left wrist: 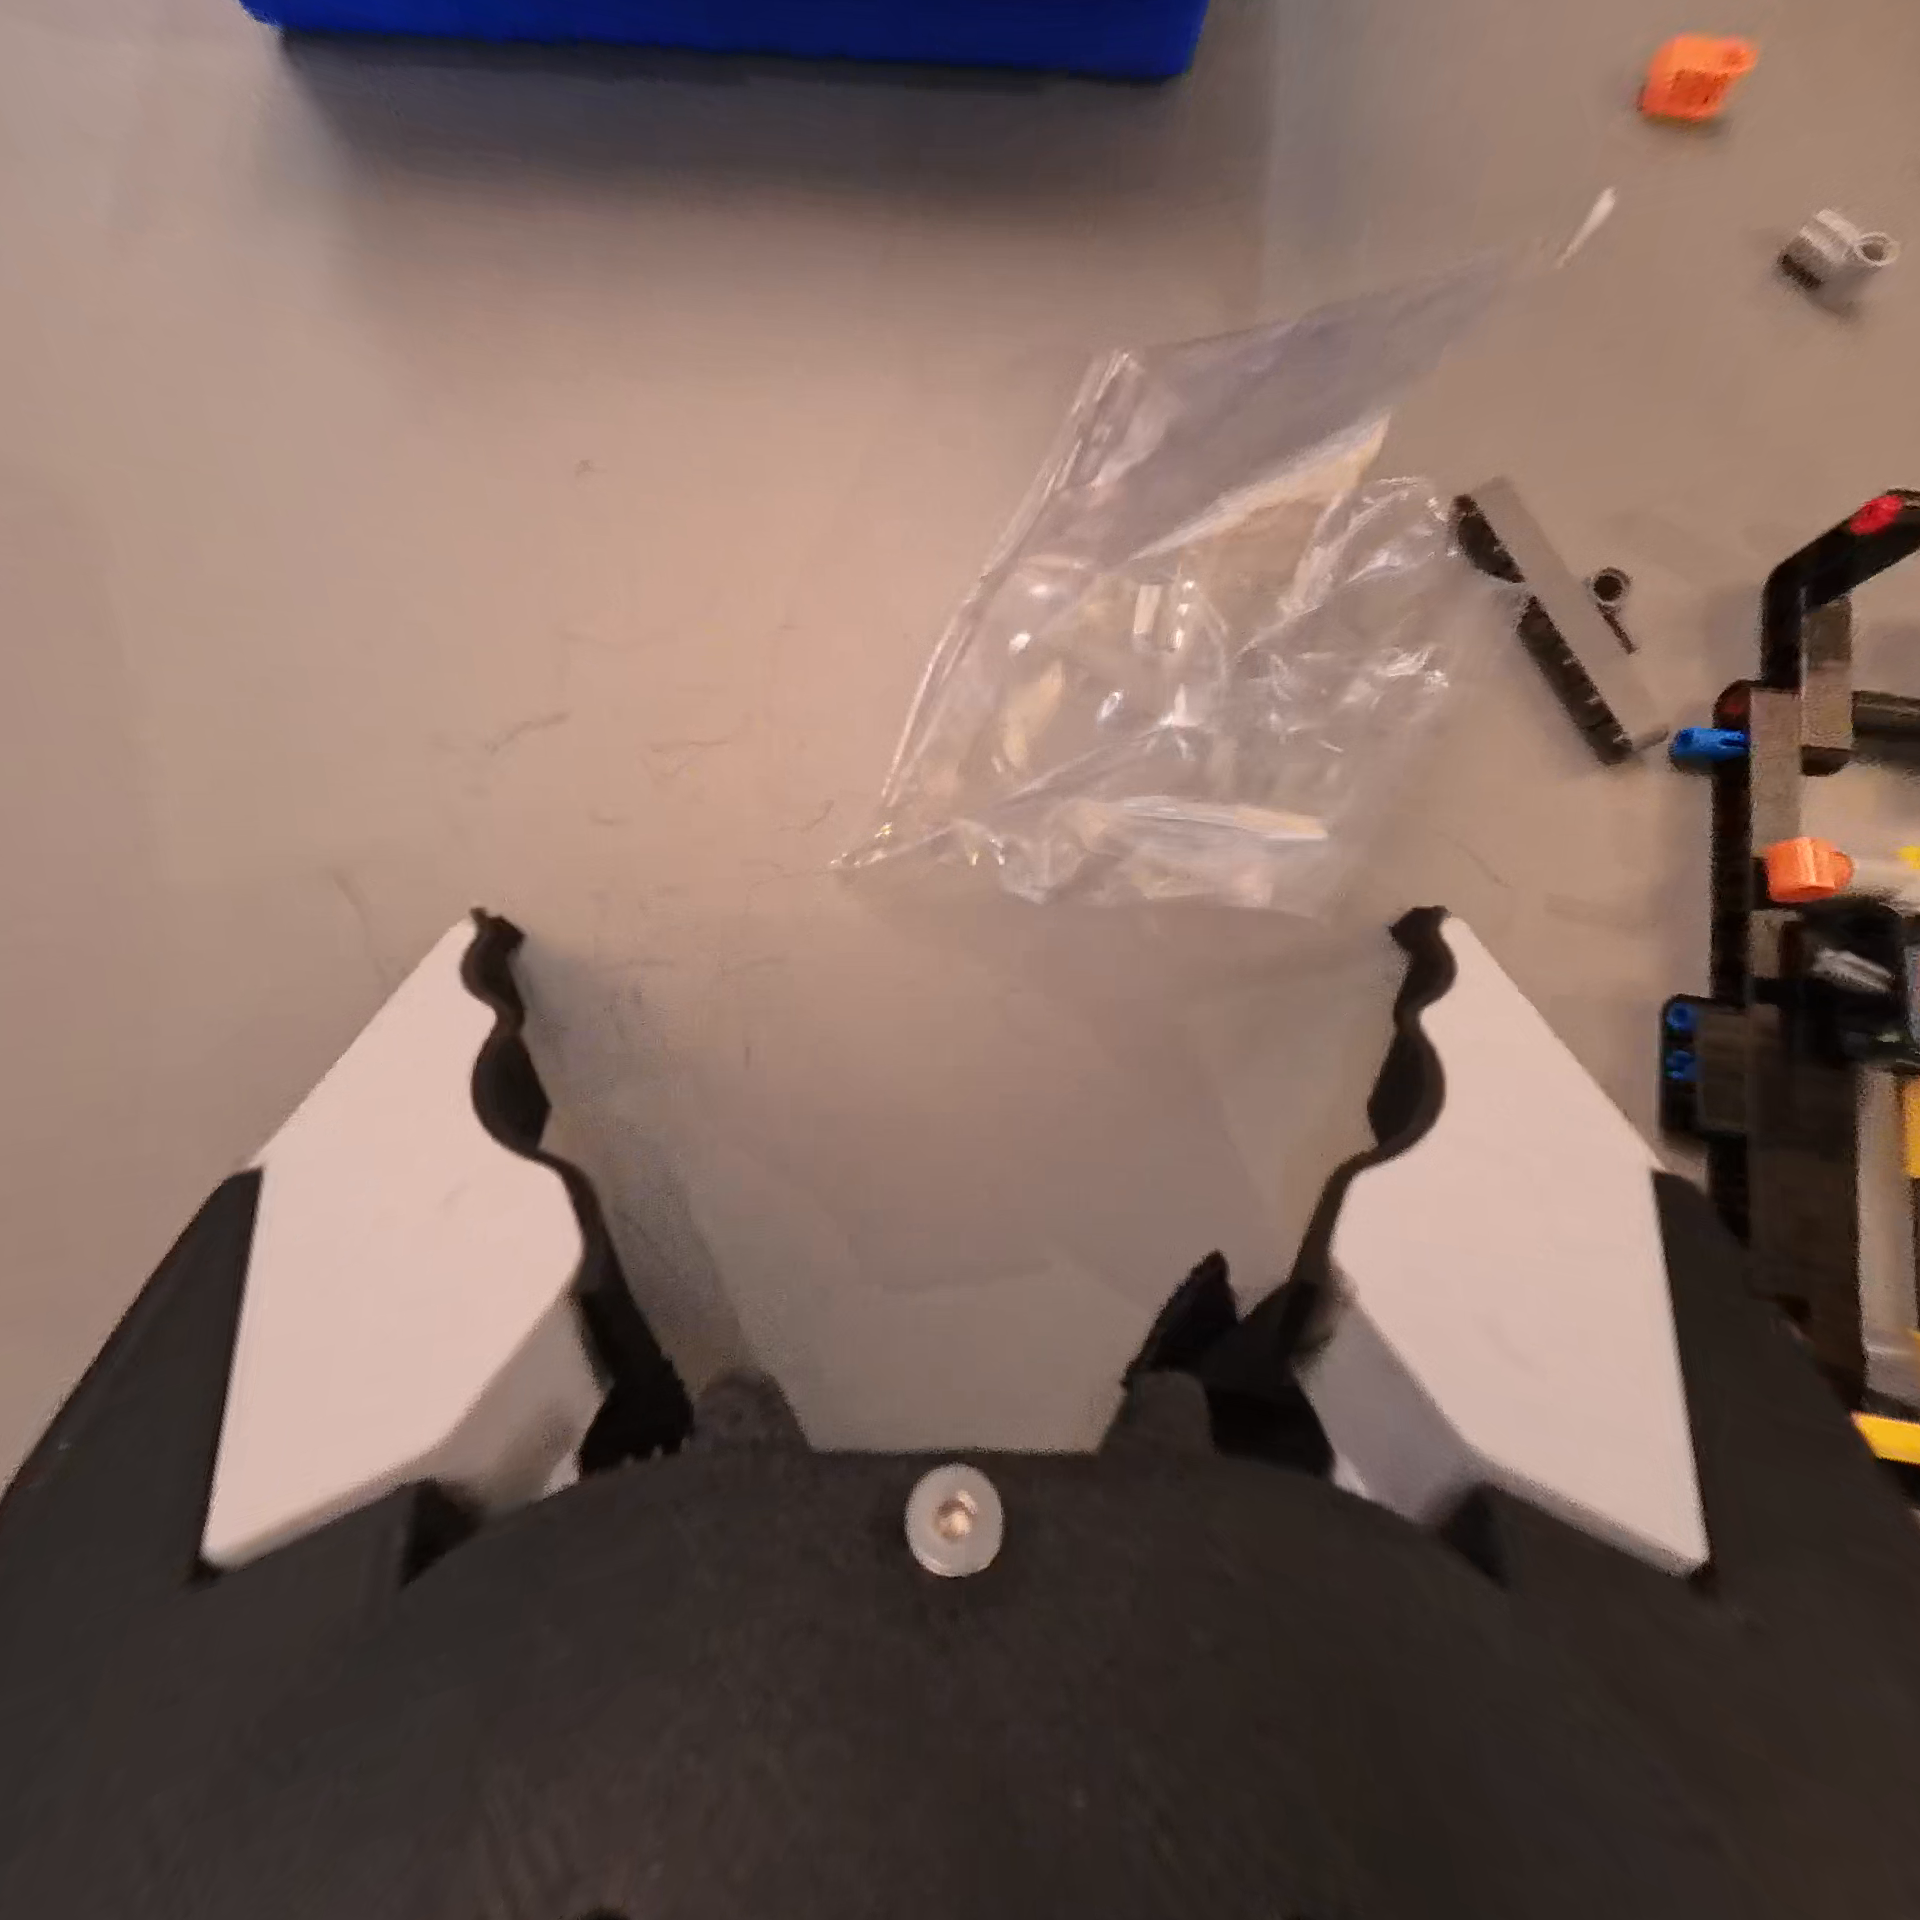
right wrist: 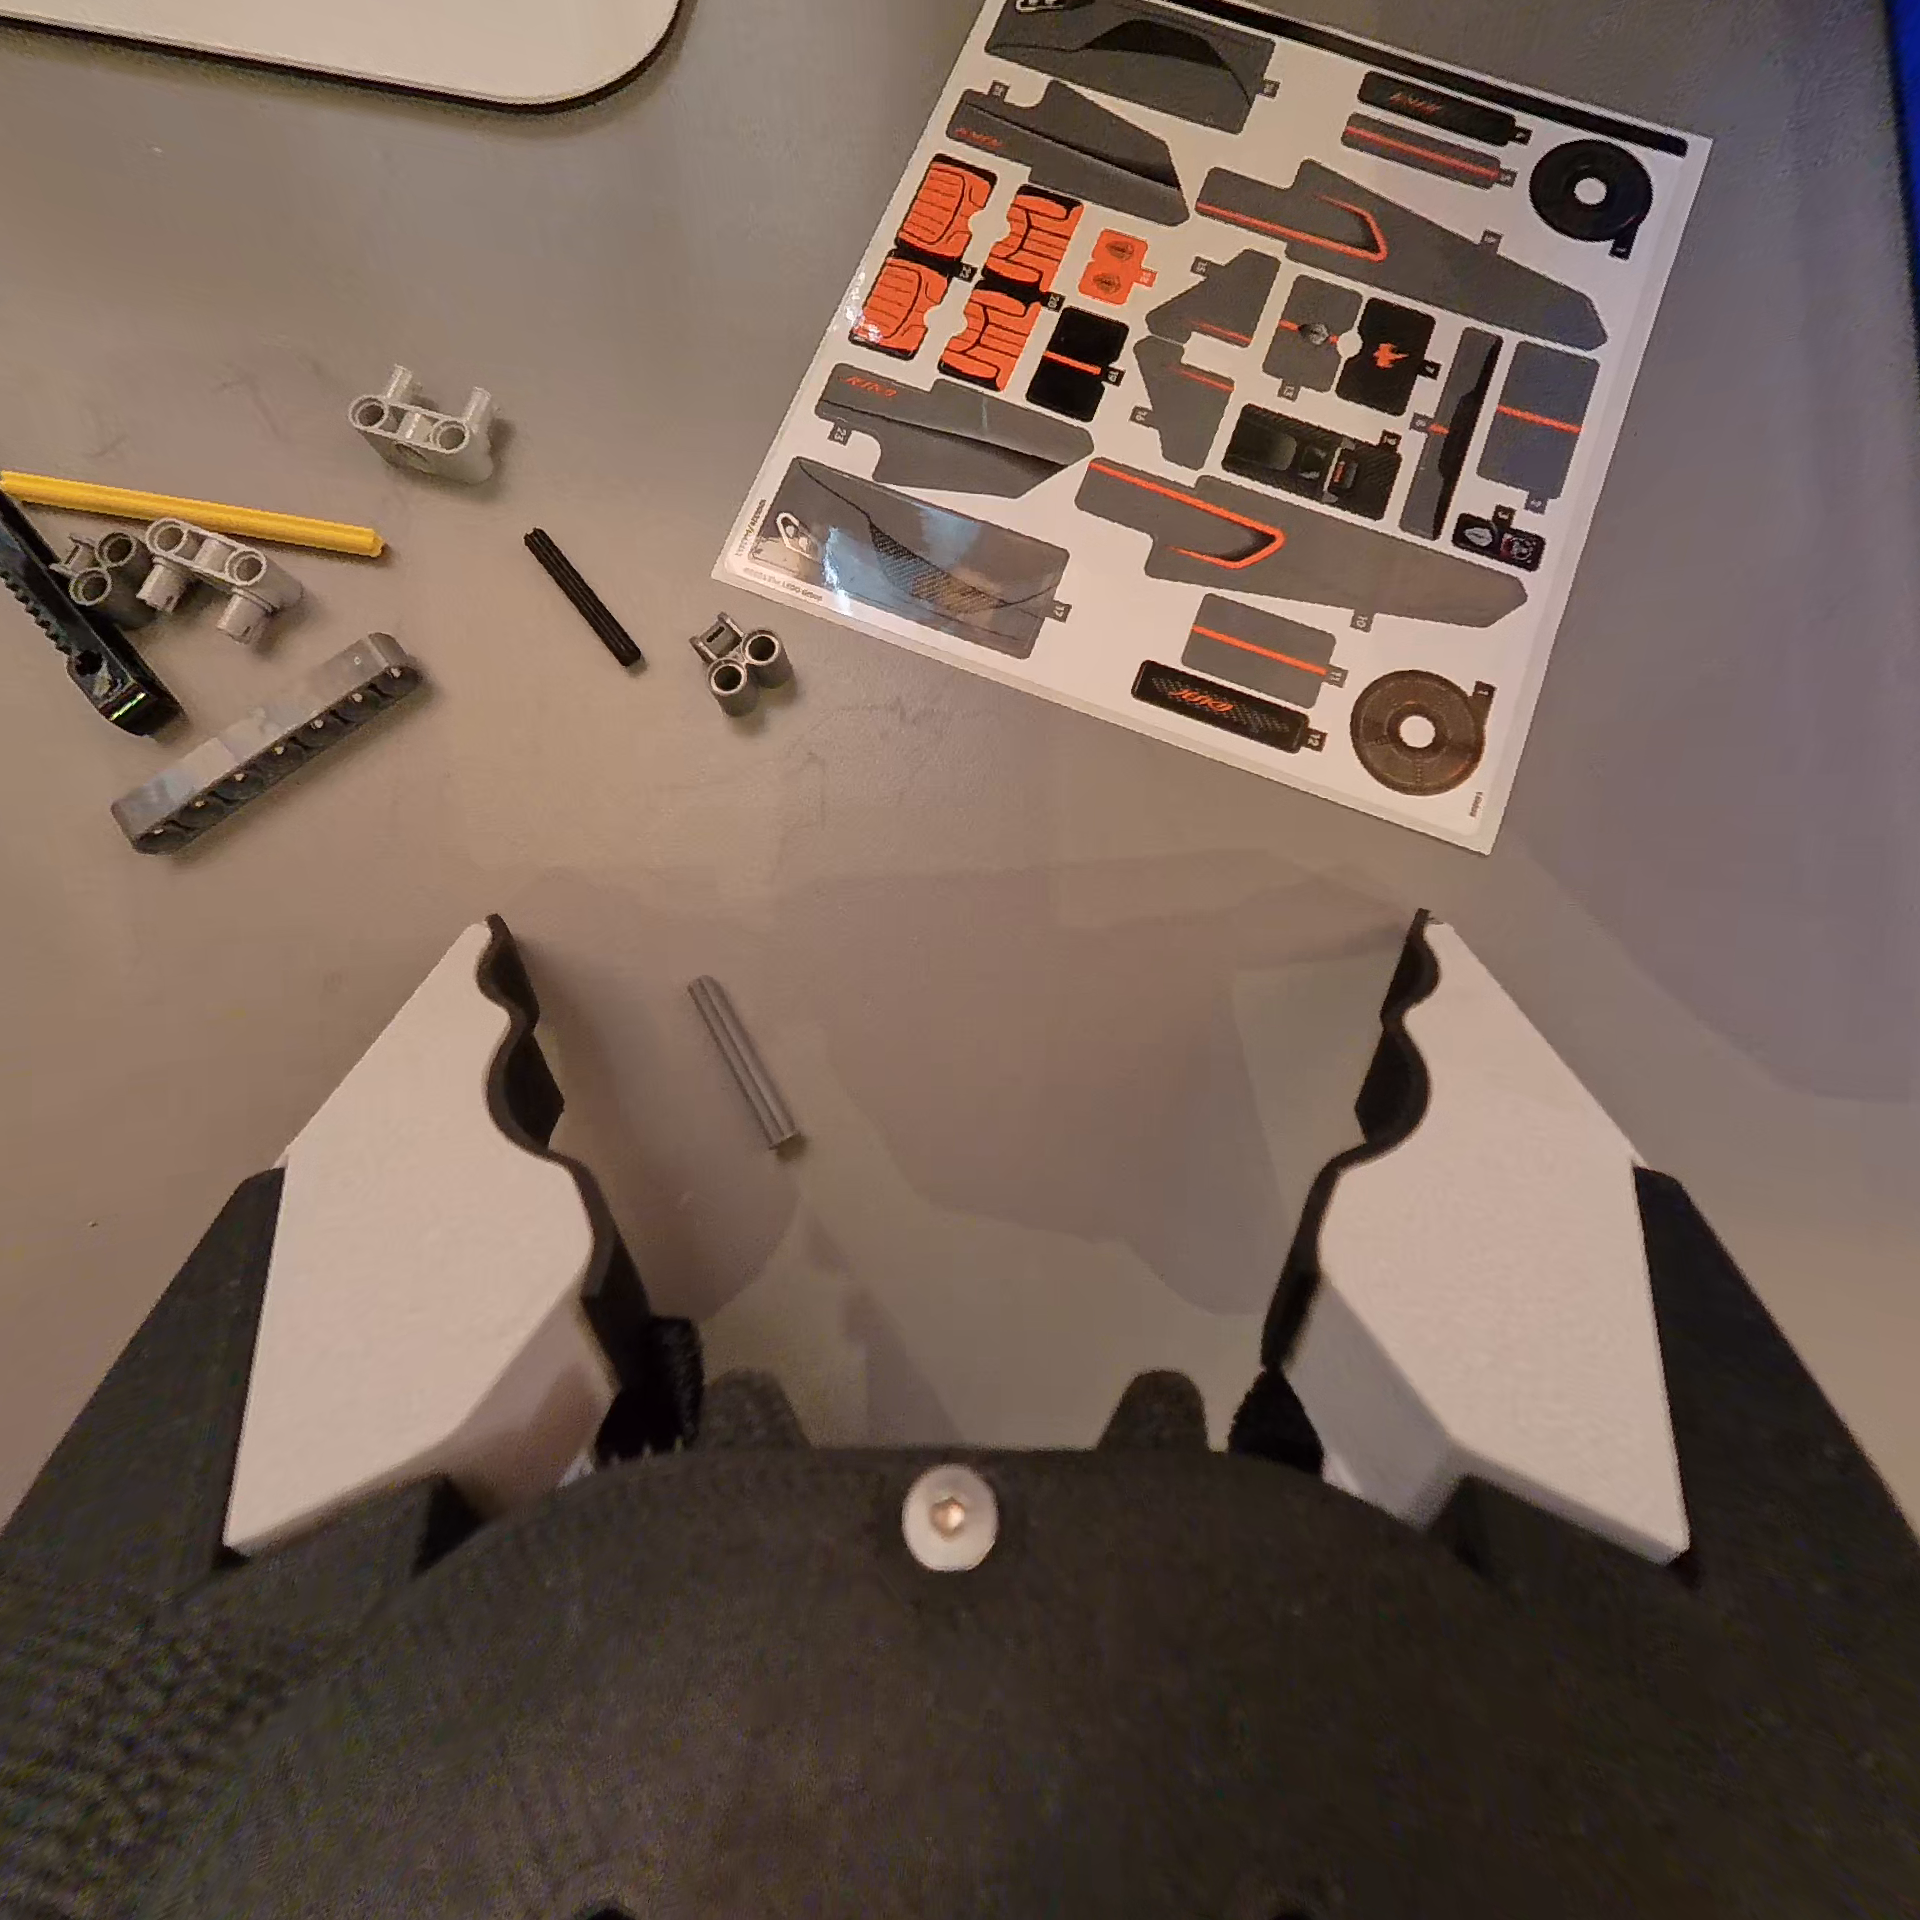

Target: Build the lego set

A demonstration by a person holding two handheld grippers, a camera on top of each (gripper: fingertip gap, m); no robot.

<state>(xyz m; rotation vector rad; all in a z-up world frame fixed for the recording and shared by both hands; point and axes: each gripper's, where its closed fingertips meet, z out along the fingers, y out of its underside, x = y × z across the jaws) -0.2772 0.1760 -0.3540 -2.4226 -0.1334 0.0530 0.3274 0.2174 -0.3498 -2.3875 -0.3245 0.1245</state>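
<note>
In the left wrist view my left gripper [left wrist: 956,920] is open and empty above the grey table, just short of a clear plastic bag [left wrist: 1164,665]. The partly built black lego frame [left wrist: 1808,914] with orange, blue and red parts stands at the right edge. In the right wrist view my right gripper [right wrist: 956,920] is open and empty. A short grey axle [right wrist: 743,1062] lies on the table between its fingers, nearer the left one. Farther off lie a black axle [right wrist: 582,597], a yellow axle [right wrist: 197,511], a grey beam [right wrist: 270,743] and grey connectors [right wrist: 743,665].
A sticker sheet [right wrist: 1226,416] lies ahead to the right. A white board [right wrist: 343,42] is at the top left. A blue bin [left wrist: 727,26] is at the far edge. An orange piece [left wrist: 1694,88], a grey connector [left wrist: 1839,255] and a grey and black beam [left wrist: 1548,613] lie to the right.
</note>
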